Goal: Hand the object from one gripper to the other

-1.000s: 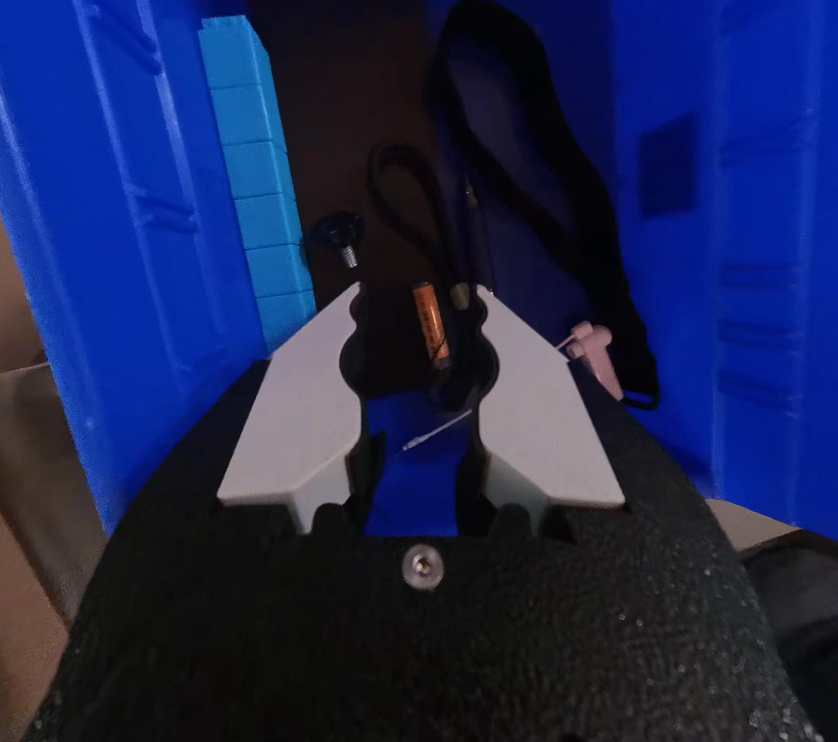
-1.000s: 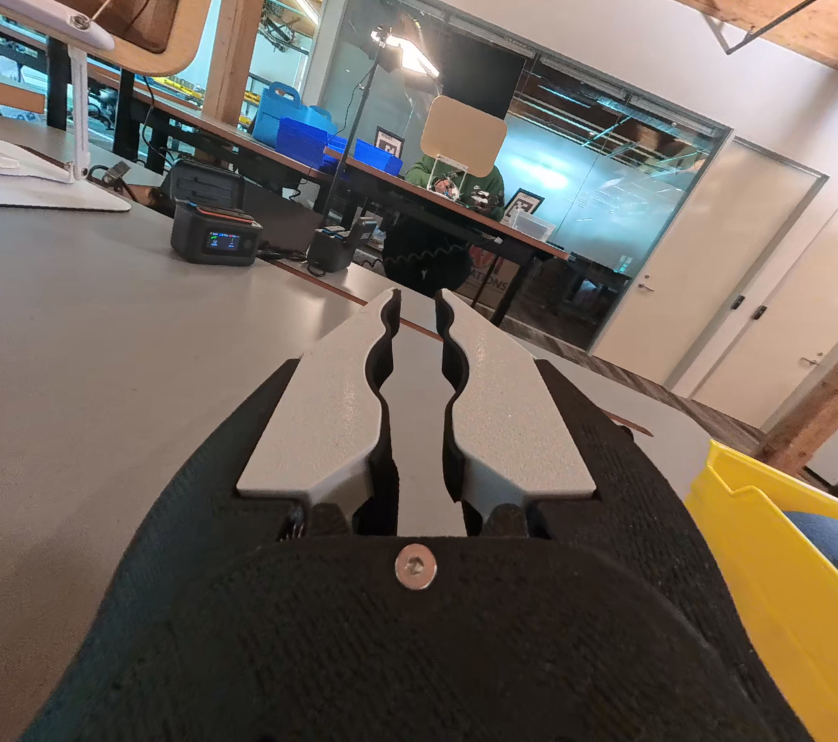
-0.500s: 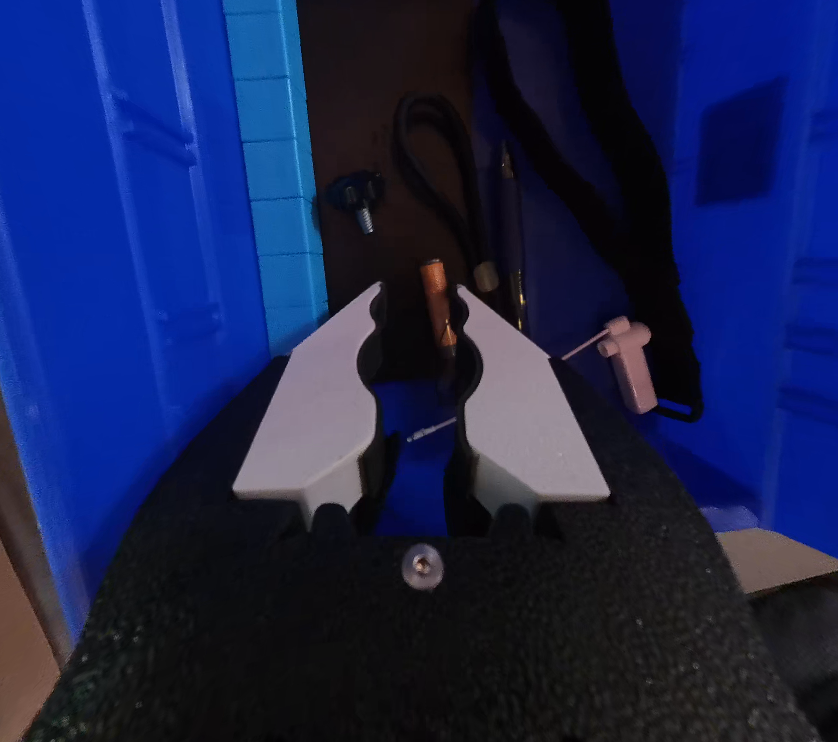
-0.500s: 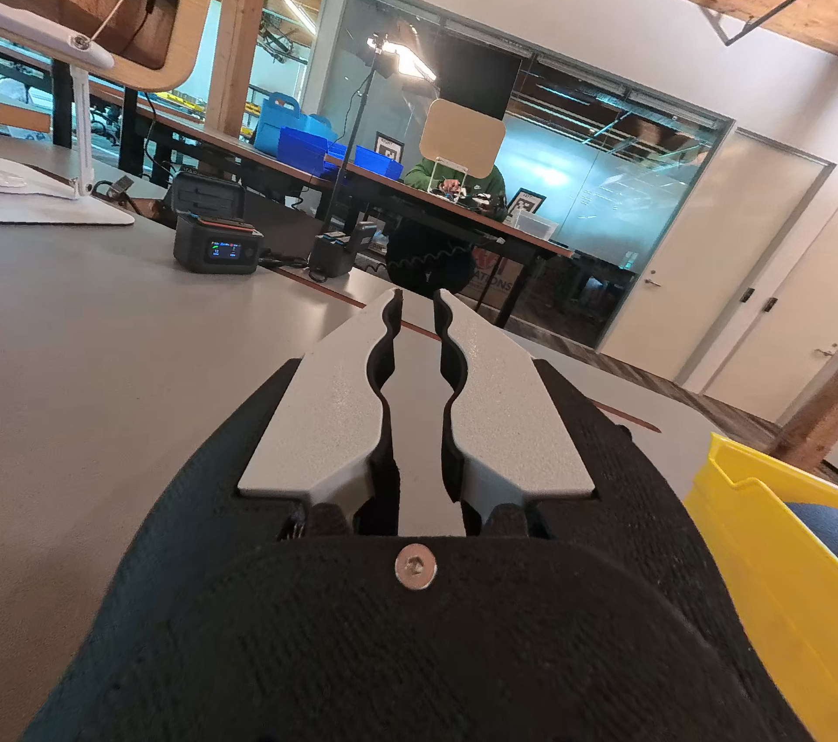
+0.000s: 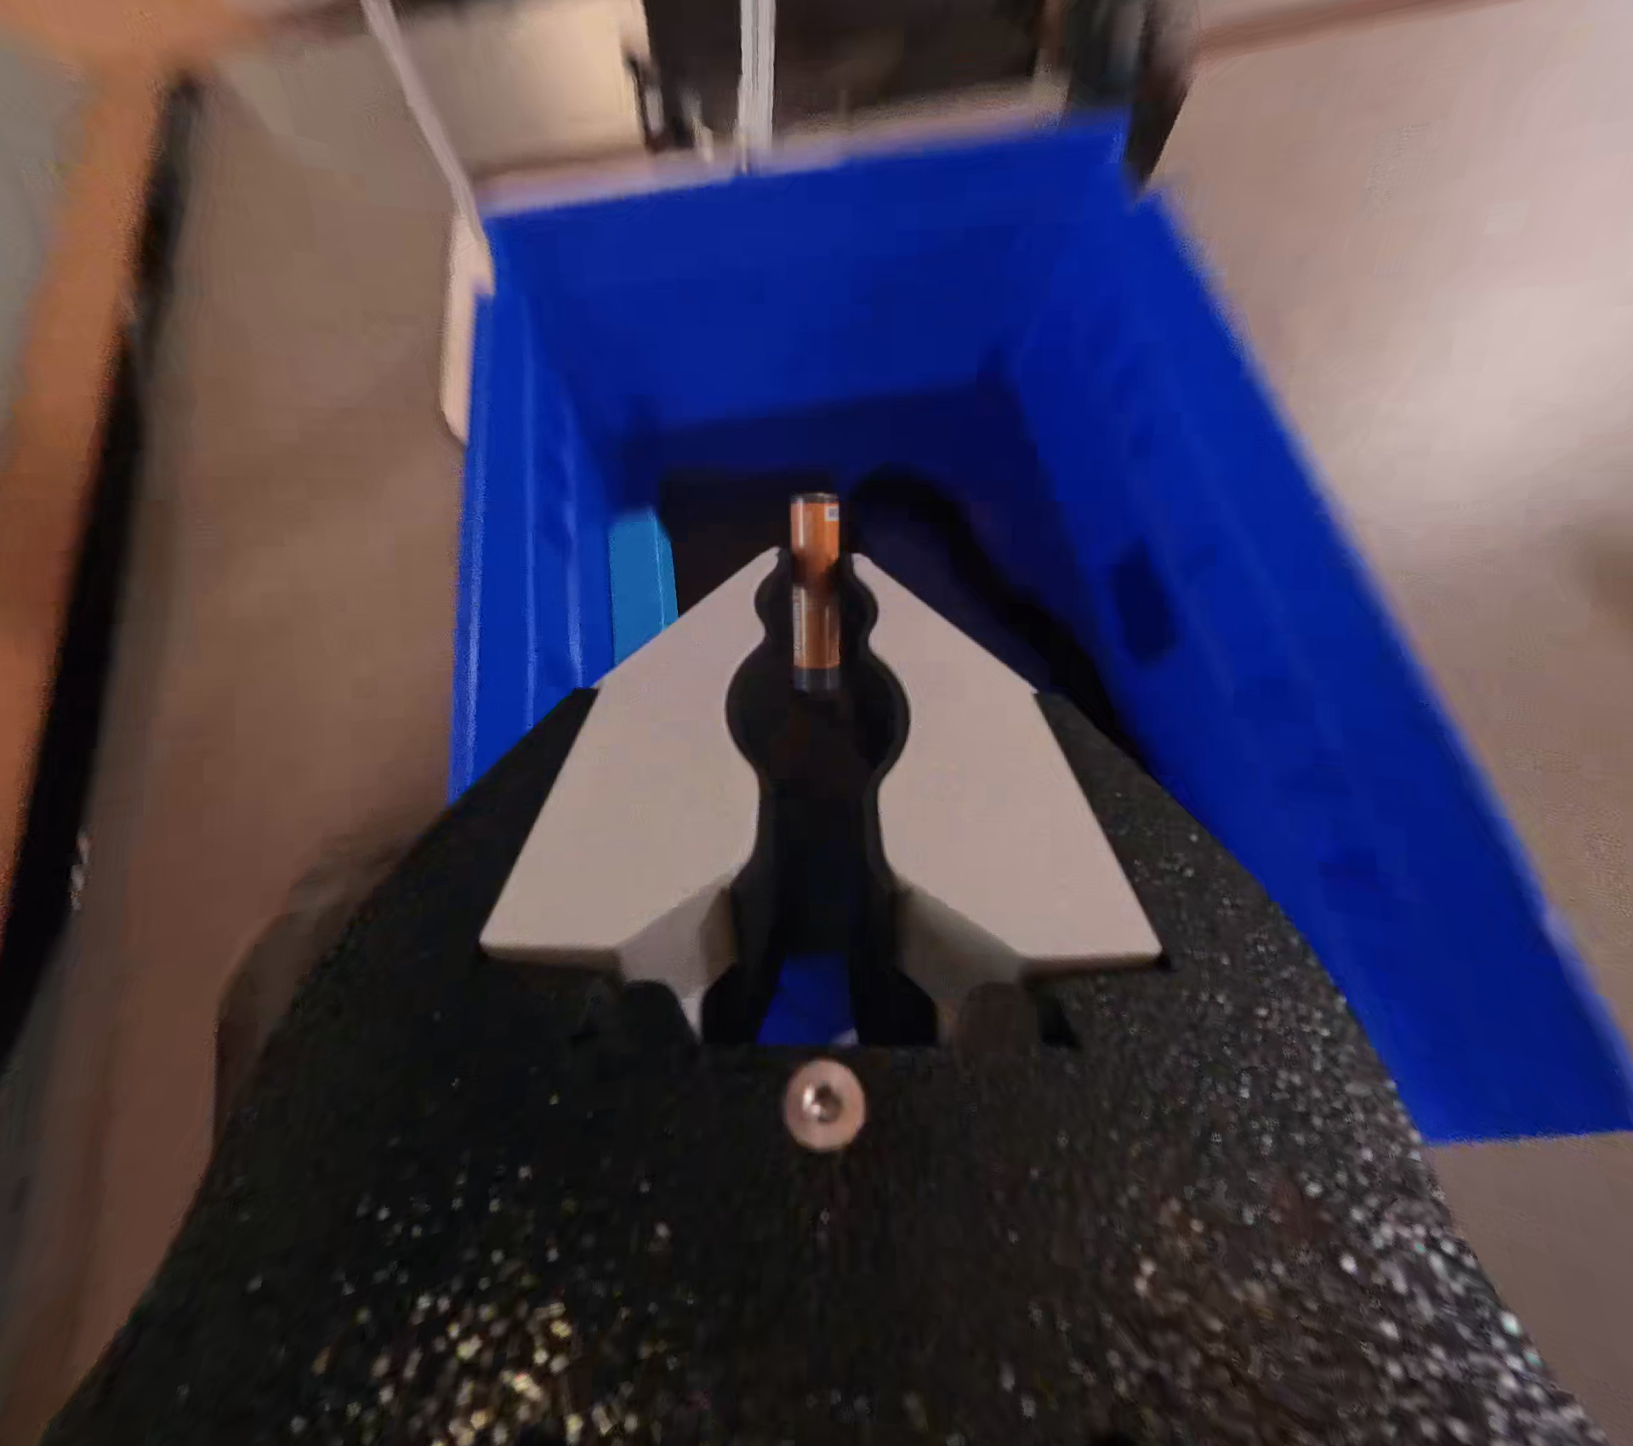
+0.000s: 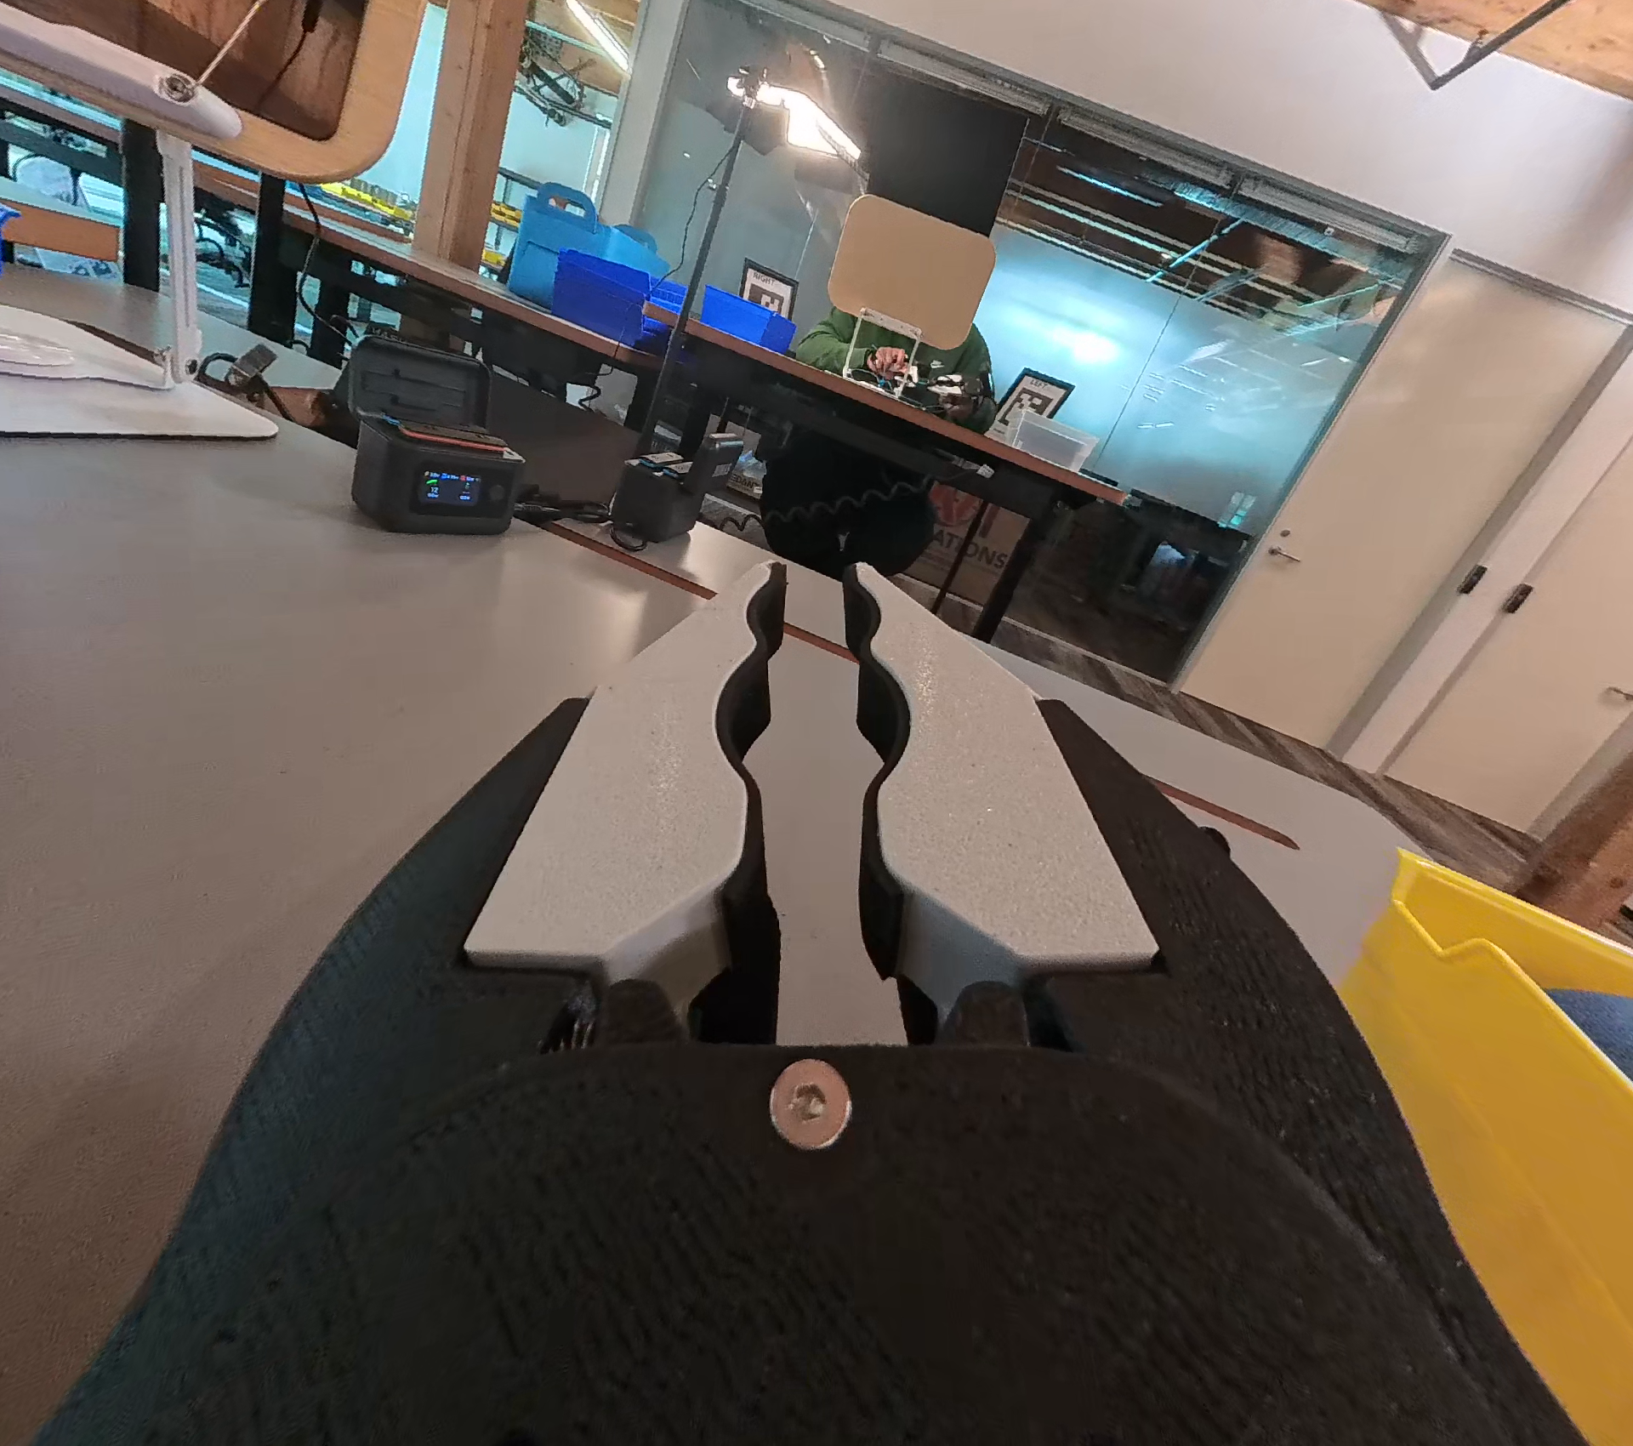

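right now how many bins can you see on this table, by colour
blue bin: 1, behind the battery gripped in the left tool
yellow bin: 1, beside the empty right tool
total: 2

Not much you can actually read here. The battery (image 5: 814, 590) has fine print on its orange wrap, all blurred. Far left, a black power box (image 6: 431, 477) has a small lit screen with tiny figures. Farther back, two framed marker signs (image 6: 768, 290) (image 6: 1034, 400) carry short captions, too small to make out.
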The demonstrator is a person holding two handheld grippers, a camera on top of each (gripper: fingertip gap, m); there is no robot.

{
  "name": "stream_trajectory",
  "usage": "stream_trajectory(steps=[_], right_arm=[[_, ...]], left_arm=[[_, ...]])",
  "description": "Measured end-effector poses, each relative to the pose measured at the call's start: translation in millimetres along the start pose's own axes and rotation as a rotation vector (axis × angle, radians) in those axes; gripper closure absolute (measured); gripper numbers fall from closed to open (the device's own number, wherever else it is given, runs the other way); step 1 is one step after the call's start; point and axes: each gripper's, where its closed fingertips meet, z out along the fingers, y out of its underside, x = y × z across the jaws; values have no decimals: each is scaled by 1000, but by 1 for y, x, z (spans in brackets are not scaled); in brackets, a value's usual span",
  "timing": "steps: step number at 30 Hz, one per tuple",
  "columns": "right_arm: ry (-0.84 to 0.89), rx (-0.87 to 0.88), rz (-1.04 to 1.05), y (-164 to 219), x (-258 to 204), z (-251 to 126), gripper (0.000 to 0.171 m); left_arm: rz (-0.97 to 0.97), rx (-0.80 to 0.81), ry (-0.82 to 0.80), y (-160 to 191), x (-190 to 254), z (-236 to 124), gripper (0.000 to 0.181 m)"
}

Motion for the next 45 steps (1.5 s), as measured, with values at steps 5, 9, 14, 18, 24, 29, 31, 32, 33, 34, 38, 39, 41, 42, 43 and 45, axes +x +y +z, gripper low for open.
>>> stream_trajectory(steps=[5, 9, 14, 18, 24, 29, 31, 32, 33, 34, 38, 39, 41, 42, 43, 45], right_arm=[[-8, 1, 1, 0, -2, 0, 160], [-13, 8, -14, -2, -3, -1, 160], [-16, 14, -20, -3, -2, -3, 160], [-17, 14, -17, -1, 1, -3, 160], [-31, 18, -17, -2, 0, -2, 159], [-103, 78, -46, -14, -13, -5, 154], [-149, 108, -32, -23, -21, -9, 151], [-185, 123, -6, -28, -25, -11, 150], [-251, 139, 41, -35, -32, -15, 149], [-343, 143, 112, -41, -41, -19, 149], [-579, -38, 301, -21, -67, -20, 133], [-606, -78, 335, -16, -71, -20, 126], [-629, -97, 440, -17, -69, -20, 131], [-633, -104, 465, -16, -66, -20, 138], [-640, -114, 473, -15, -64, -20, 144], [-691, -137, 499, -13, -66, -24, 148]], left_arm=[[126, 433, 82, -93, 61, -42, 173], [239, 673, 184, -140, 151, -63, 174], [385, 806, 294, -149, 267, -34, 174], [523, 848, 258, -129, 325, 21, 174], [472, 886, 492, -93, 368, 61, 174], [530, 934, 420, -91, 359, 64, 174], [547, 901, 359, -91, 353, 72, 174], [607, 879, 313, -89, 352, 79, 174], [697, 870, 253, -86, 352, 85, 174], [799, 873, 199, -82, 353, 90, 174], [1053, 901, 152, -68, 369, 96, 174], [1083, 901, 151, -65, 372, 96, 174], [1152, 901, 137, -61, 375, 97, 175], [1193, 901, 126, -58, 376, 98, 175], [1231, 901, 112, -55, 378, 99, 174], [1271, 912, 111, -52, 383, 98, 174]])
